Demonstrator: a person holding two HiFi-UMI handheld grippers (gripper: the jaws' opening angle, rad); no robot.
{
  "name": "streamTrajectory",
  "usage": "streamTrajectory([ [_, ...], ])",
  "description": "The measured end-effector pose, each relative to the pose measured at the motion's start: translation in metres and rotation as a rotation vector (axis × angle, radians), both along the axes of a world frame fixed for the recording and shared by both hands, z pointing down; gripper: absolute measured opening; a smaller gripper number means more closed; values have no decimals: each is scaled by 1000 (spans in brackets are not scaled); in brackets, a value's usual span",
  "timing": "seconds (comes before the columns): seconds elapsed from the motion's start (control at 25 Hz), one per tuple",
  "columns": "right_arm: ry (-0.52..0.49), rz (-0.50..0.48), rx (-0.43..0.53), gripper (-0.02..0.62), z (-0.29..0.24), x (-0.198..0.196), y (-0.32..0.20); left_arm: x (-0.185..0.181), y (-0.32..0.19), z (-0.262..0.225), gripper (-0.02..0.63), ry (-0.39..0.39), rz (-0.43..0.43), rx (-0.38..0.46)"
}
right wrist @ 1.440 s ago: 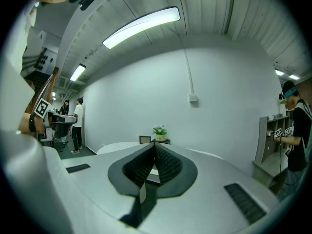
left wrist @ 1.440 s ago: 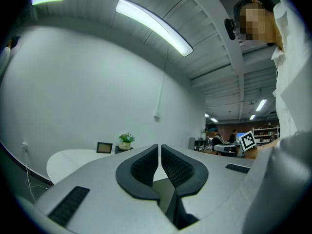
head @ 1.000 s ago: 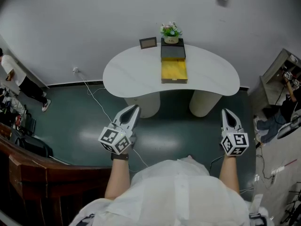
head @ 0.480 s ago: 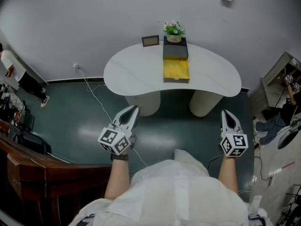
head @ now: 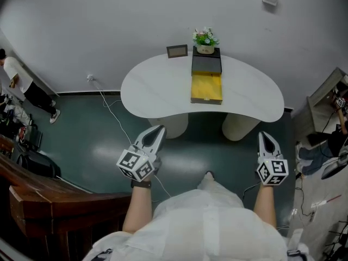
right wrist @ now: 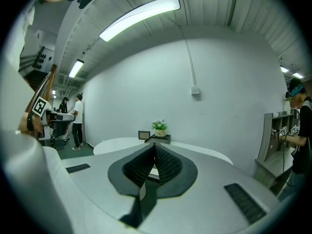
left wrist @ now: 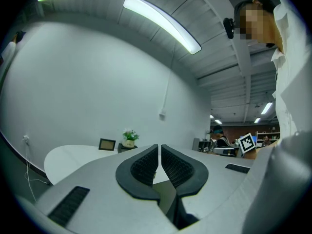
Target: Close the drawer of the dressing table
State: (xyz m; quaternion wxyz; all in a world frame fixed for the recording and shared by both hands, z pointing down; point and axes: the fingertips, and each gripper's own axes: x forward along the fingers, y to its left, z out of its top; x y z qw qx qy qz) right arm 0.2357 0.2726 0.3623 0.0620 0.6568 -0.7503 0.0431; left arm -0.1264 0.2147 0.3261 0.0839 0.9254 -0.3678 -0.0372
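The white kidney-shaped dressing table [head: 157,86] stands against the far wall. A dark drawer box [head: 206,64] sits on it, and its yellow drawer [head: 206,87] is pulled out toward me. My left gripper [head: 158,129] and right gripper [head: 265,136] hover over the green floor, short of the table's front edge and apart from the drawer. Both point at the table with jaws together and nothing between them. The left gripper [left wrist: 159,147] shows its pads nearly touching in the left gripper view. The right gripper [right wrist: 155,146] aims at the box [right wrist: 161,139].
A potted plant [head: 205,38] tops the box and a small picture frame [head: 176,51] stands to its left. Two round table legs [head: 239,126] show below. A cable [head: 109,110] crosses the floor. A person [head: 27,88] stands far left, a wooden counter [head: 43,200] near left, a shelf [head: 326,91] right.
Both grippers and the head camera have moved a little toward the table, which now sits lower and slightly larger in the head view. The jaws and the drawer have not changed.
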Motion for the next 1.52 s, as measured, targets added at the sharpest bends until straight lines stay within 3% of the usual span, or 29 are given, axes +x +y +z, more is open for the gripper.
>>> streamTrajectory([
  [0.76, -35, -80, 18, 9, -7, 67, -128, 89, -109, -17, 32, -40, 11, 39],
  [1.2, -35, -101, -26, 9, 11, 72, -164, 95, -146, -5, 32, -45, -7, 22],
  [1.52, -29, -77, -33, 9, 11, 72, -215, 90, -204, 1, 32, -32, -3, 11],
])
